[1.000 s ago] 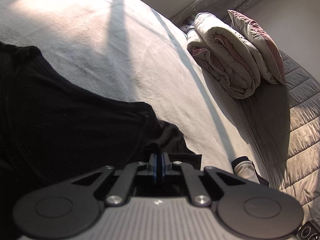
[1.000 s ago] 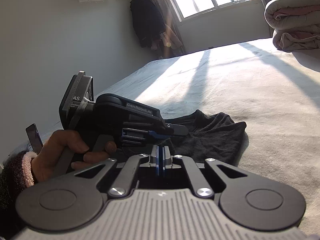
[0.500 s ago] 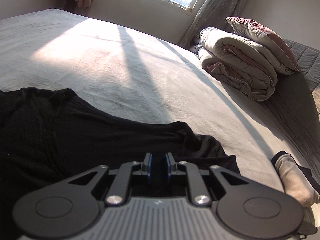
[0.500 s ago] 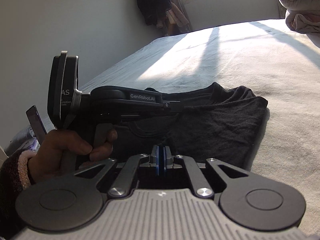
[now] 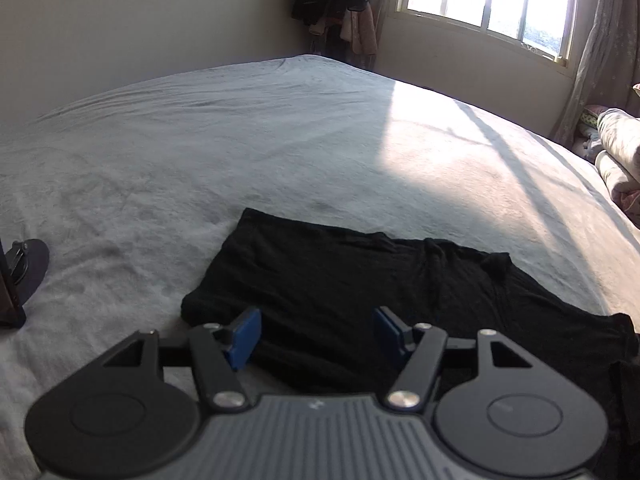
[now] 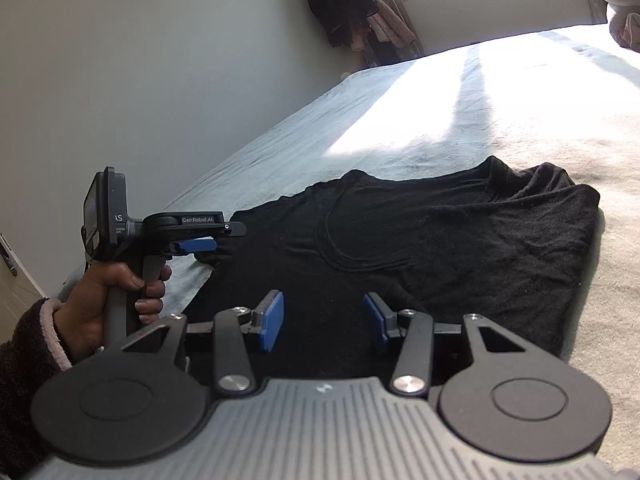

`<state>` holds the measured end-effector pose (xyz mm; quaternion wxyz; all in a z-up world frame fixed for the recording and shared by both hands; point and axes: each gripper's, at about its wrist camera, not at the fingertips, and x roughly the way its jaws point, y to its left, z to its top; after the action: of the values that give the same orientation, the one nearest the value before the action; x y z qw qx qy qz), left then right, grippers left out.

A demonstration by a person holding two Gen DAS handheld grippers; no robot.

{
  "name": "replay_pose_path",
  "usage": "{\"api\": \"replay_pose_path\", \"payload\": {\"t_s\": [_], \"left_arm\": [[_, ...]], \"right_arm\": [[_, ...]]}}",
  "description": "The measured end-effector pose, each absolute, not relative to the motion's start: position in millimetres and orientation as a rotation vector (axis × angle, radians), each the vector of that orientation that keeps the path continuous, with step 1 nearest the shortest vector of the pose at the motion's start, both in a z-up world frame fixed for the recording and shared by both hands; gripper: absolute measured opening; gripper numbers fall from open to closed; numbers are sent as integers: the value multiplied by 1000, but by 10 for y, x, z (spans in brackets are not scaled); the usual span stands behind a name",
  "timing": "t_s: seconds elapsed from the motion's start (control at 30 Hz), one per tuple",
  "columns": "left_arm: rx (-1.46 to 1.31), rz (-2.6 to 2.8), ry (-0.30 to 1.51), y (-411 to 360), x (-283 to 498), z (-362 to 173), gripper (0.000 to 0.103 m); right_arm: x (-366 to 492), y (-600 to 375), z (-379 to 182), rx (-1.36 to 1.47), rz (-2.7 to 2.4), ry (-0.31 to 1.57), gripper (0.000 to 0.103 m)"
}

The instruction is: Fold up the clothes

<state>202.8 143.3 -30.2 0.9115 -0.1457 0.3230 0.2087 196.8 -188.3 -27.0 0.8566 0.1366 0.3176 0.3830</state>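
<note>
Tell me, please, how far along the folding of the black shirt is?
Done: the shirt lies on the bed, doubled over once. In hand: nothing; left gripper and right gripper are open above it. Left: further folds, probably.

Right wrist view: "GenRobot.AI" in pale lettering on the black top arm of the left gripper (image 6: 200, 245), at scene left, held in a hand (image 6: 108, 300). The print is small but legible.

Same view: letters "AS" on the side of the black block (image 6: 105, 216) at the rear of that gripper; smaller lines beneath them too fine to read.

Same view: small embossed mark, centre of the grey ribbed housing (image 6: 324, 389) at near edge. Reads as a logo, not letters.

Left wrist view: similar small mark on its own housing (image 5: 316, 403). No other readable text.
</note>
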Motion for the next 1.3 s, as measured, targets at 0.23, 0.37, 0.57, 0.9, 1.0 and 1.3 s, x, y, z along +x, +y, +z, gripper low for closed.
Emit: {"api": "replay_pose_path", "payload": {"t_s": [0.23,0.37,0.57,0.9,1.0,1.3], "left_arm": [[-605,438,672,2057,1714,-374,63],[-744,422,595,2132,1742,-497,57],[-769,439,542,2110,1877,-652,3],[-584,123,401,1629,1953,-226,2],[-522,-31,405,1387,2020,-125,2],[-220,-331,664,693,2196,-432,4]], "right_arm": [[1998,-1900,-229,341,817,643,50],[2010,-1897,-232,350,820,639,50],[1987,-1970,-219,370,820,618,50],[2007,-2020,-233,390,798,619,50],[2011,-2015,-236,392,799,618,50],[2023,-2049,-250,400,788,621,50]]}}
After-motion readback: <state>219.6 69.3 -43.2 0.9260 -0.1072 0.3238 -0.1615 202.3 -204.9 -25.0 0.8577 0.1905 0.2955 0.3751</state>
